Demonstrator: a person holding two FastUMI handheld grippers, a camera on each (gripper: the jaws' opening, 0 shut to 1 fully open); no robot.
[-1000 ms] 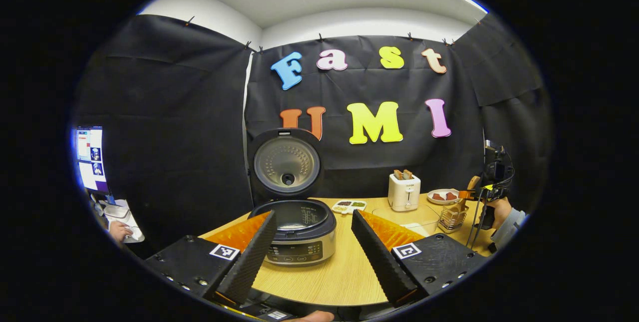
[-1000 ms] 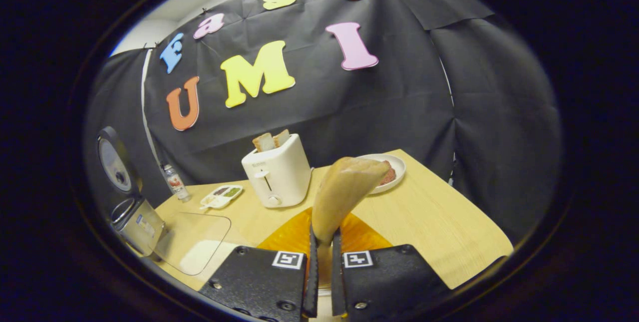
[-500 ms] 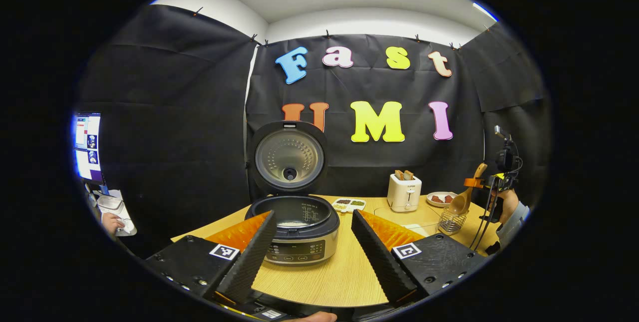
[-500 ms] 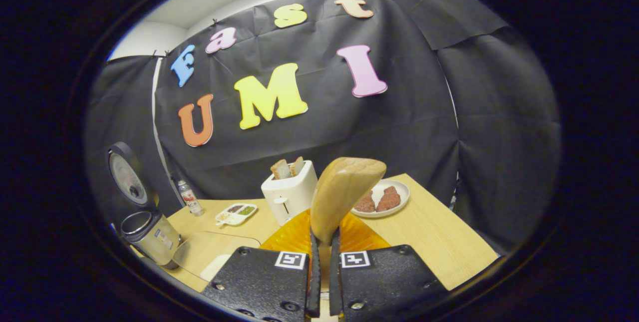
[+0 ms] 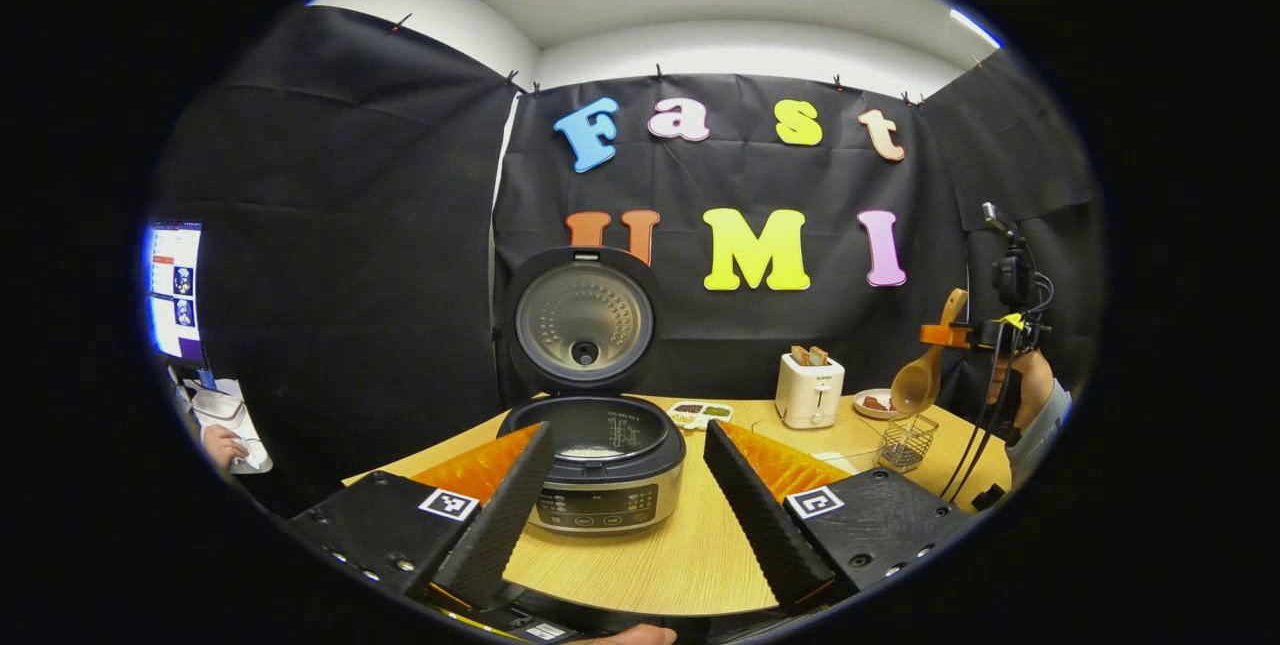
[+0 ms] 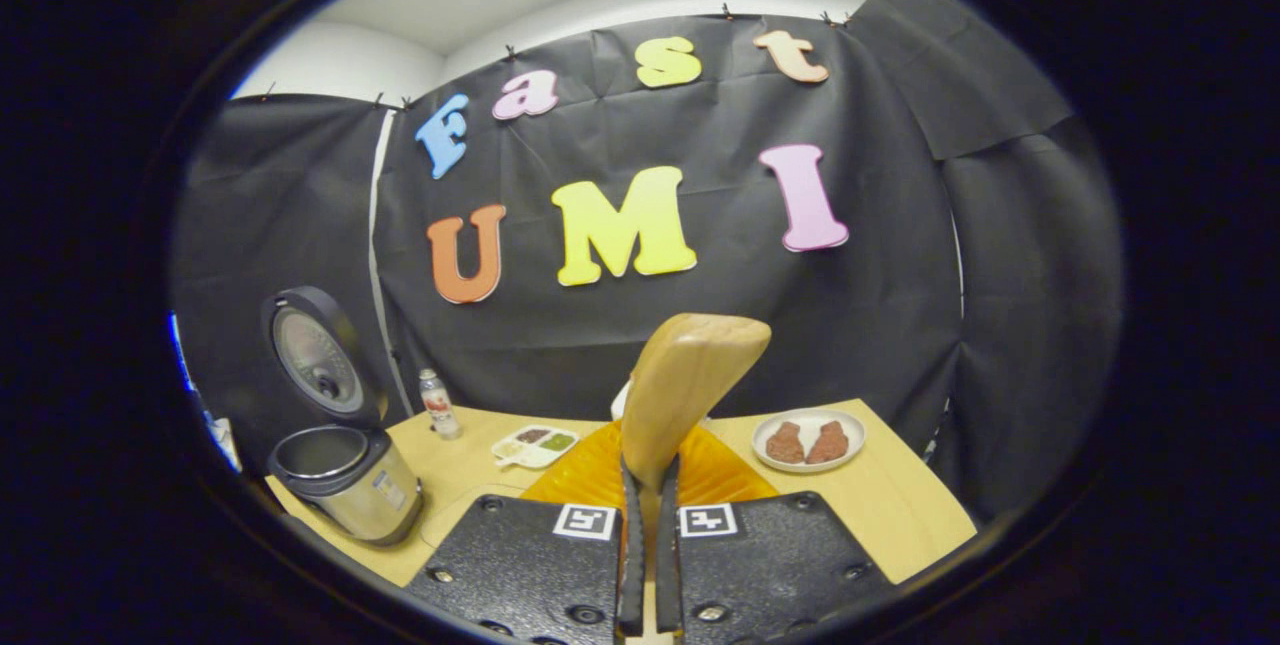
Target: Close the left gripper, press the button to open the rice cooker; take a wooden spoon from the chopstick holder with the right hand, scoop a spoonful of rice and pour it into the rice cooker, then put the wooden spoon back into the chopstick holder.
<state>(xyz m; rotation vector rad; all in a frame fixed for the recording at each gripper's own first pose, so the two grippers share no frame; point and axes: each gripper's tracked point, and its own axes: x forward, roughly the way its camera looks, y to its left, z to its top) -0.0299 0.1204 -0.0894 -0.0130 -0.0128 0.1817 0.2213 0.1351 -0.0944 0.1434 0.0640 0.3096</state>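
The rice cooker [image 5: 603, 470] stands on the wooden table with its lid [image 5: 584, 317] swung up, and a little white rice shows in the pot. My left gripper [image 5: 628, 435] hangs open just in front of it, one finger on each side of the view. At the far right, my right gripper [image 5: 985, 333] holds the wooden spoon [image 5: 918, 383] in the air above the wire chopstick holder [image 5: 905, 440]. In the right gripper view, the right gripper [image 6: 648, 473] is shut on the wooden spoon [image 6: 690, 380], and the cooker [image 6: 345, 470] sits low on the left.
A white toaster [image 5: 808, 390] with bread, a plate of meat [image 6: 808, 440], a seasoning tray [image 6: 535, 443] and a small bottle [image 6: 435, 405] stand along the back. A clear flat container [image 5: 815, 437] lies between cooker and holder. A person's hand [image 5: 1030, 390] holds the right gripper.
The right gripper has risen with the spoon, lifting it out of the chopstick holder until it hangs well above it. The left gripper has barely moved.
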